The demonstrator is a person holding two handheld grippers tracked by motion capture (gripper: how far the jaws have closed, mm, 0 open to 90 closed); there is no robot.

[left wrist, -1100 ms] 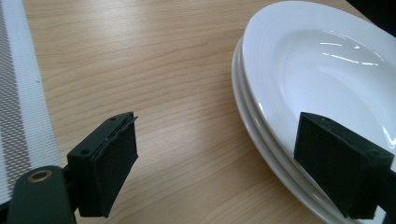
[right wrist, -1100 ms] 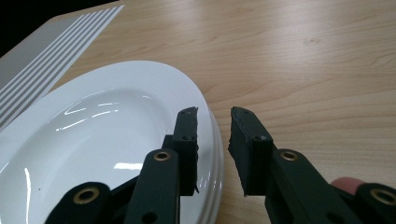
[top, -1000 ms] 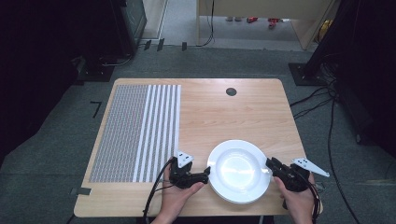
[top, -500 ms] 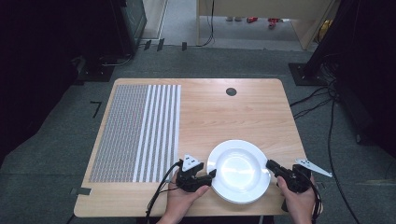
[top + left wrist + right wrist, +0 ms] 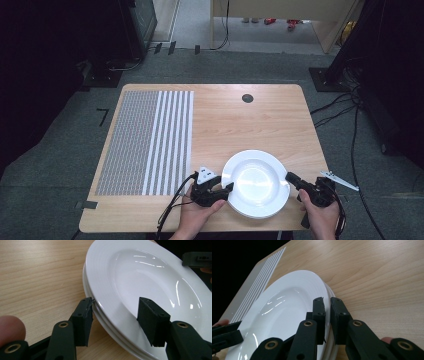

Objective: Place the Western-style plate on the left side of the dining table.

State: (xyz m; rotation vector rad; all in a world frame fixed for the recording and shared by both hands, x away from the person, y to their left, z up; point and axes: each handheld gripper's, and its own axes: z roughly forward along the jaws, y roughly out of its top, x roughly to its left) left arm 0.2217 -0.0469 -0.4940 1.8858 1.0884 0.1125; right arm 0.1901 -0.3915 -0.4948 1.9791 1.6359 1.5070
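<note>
A stack of white deep plates (image 5: 255,182) lies near the table's front edge, also seen close up in the left gripper view (image 5: 150,277) and the right gripper view (image 5: 287,310). My left gripper (image 5: 227,190) straddles the stack's left rim. Its jaws have just been closing, with the rim between them (image 5: 117,315): one pad (image 5: 86,315) touches the rim's outer edge and the other lies on the top plate's inner slope. My right gripper (image 5: 289,177) is shut on the top plate's right rim, its pads (image 5: 319,307) nearly together.
The wooden table (image 5: 250,125) carries a grey and white striped mat (image 5: 150,145) on its left part and a black round grommet (image 5: 247,98) near the far edge. Dark equipment and cables stand on the floor around the table.
The left gripper has moved right up to the plates and its jaws have narrowed around the rim. The right gripper's jaws have drawn together on the opposite rim.
</note>
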